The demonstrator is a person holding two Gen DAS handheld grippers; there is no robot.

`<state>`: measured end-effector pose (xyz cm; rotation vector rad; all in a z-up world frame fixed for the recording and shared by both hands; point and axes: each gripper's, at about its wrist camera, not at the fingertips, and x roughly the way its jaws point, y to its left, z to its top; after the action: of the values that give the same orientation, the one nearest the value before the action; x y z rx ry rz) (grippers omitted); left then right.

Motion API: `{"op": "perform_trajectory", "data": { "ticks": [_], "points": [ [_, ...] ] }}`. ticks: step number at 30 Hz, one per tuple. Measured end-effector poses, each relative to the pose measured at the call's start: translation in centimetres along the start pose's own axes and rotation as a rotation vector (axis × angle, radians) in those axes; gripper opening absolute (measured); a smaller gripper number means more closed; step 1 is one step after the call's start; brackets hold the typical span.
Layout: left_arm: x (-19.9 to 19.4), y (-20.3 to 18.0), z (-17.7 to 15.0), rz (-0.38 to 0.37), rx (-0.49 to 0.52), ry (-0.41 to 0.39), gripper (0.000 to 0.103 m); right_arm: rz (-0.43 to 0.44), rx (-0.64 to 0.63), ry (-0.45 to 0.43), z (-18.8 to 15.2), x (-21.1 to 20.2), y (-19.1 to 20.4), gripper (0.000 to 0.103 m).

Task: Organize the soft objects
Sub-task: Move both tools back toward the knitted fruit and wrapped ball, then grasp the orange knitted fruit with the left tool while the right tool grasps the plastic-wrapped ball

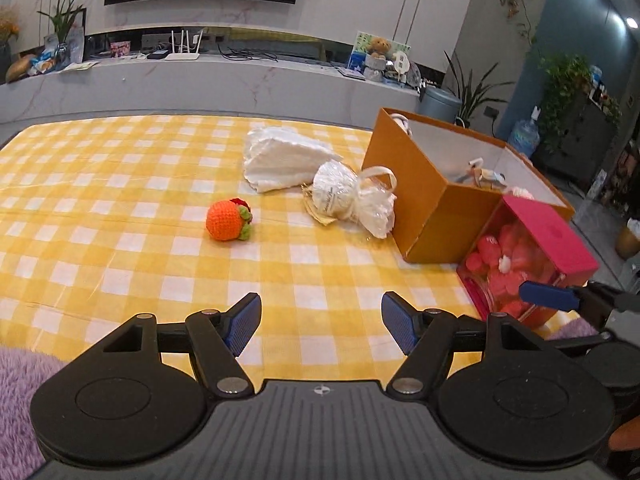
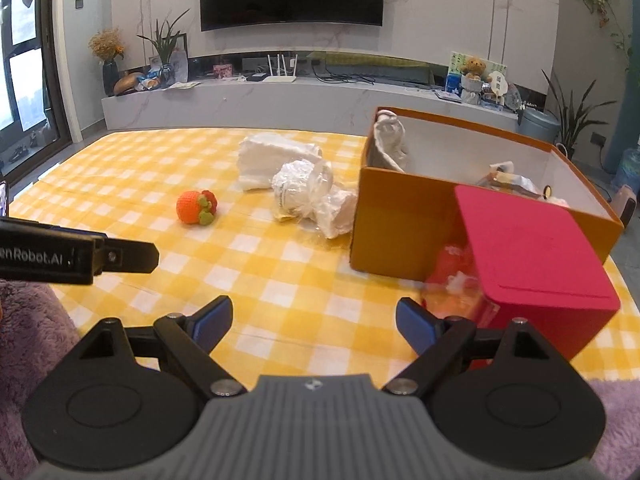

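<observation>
Well ahead of both released tongs (image 1: 321,322), crochet orange (image 1: 229,220) on checked cloth (image 1: 120,200).

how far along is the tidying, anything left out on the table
Done: a few items already sit inside the orange box. In hand: nothing; the left hand-held gripper and right hand-held gripper are both open and empty. Left: the crochet orange toy, white folded cloth and plastic-wrapped bundle lie on the tablecloth.

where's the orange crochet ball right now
The orange crochet ball lies on the yellow checked tablecloth, apart from everything, left of the plastic-wrapped white bundle and the white folded cloth. In both wrist views it sits left of centre.
</observation>
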<state>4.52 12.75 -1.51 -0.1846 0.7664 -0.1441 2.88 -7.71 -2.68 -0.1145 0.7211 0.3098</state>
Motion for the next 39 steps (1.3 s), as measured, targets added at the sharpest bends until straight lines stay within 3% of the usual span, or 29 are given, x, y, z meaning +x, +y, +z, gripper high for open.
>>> {"op": "perform_trajectory", "data": {
  "ticks": [6,13,21,22,24,26,28,35,39],
  "points": [
    [-0.1,0.9,0.9,-0.023,-0.018,-0.044,0.078,-0.025,-0.04,-0.035,1.1,1.4,0.9,0.087],
    [1.4,1.9,3.3,-0.015,0.017,-0.026,0.076,-0.008,-0.036,-0.031,3.2,3.7,1.3,0.087],
    [3.5,3.4,7.3,0.007,0.121,0.036,0.074,0.06,-0.203,-0.046,7.6,5.6,3.0,0.086],
    [3.9,3.6,7.7,0.002,0.131,0.04,0.074,0.067,-0.232,-0.045,8.3,6.1,3.1,0.078],
    [4.8,4.0,8.3,-0.001,0.147,0.052,0.073,0.081,-0.294,-0.031,9.4,7.1,3.5,0.072],
    [5.8,4.1,8.6,0.025,0.174,0.061,0.073,0.089,-0.361,-0.025,10.7,8.2,3.8,0.072],
    [6.8,4.2,8.8,0.035,0.197,0.08,0.073,0.114,-0.425,0.014,12.0,9.9,3.8,0.072],
    [11.7,6.3,9.0,0.072,0.115,0.202,0.07,0.127,-0.601,0.238,14.6,16.4,3.5,0.072],
    [12.6,6.6,8.7,0.099,0.127,0.21,0.065,0.13,-0.675,0.309,14.9,19.1,3.5,0.067]
  ]
}}
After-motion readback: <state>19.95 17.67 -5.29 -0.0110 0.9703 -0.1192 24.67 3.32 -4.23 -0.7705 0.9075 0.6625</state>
